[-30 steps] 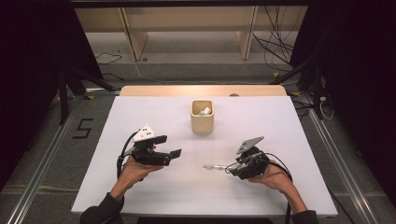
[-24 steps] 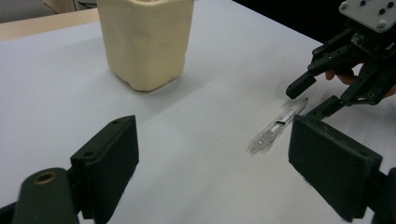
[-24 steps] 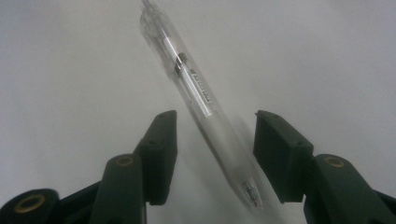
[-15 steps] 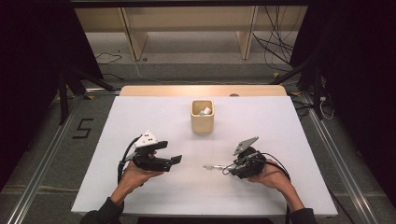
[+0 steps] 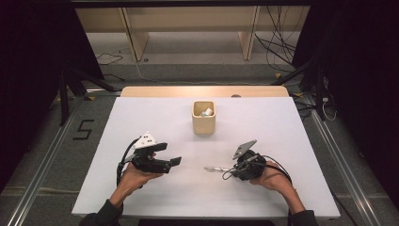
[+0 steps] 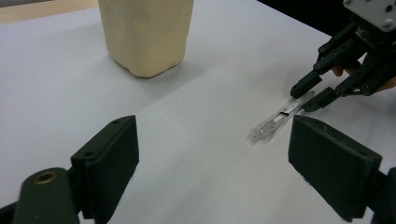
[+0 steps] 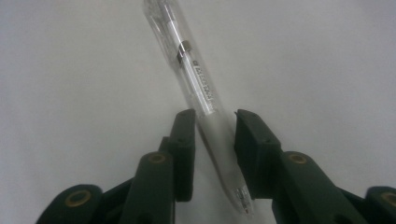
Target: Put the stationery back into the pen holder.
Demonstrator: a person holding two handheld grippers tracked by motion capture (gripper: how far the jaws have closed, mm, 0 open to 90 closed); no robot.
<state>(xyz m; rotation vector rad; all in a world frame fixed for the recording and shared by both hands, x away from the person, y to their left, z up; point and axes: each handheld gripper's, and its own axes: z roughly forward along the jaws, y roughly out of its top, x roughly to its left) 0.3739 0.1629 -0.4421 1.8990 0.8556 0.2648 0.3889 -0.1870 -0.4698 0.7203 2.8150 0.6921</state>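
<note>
While mid-table, pen between closing right gripper jaws.

A recording lab: a white worktop stands between black curtains on a grey floor crossed by metal rails, with a taped numeral 5 beside it. Loose cables trail past plain wooden shelving behind, and tripod legs stand at the curtain's edge.
</note>
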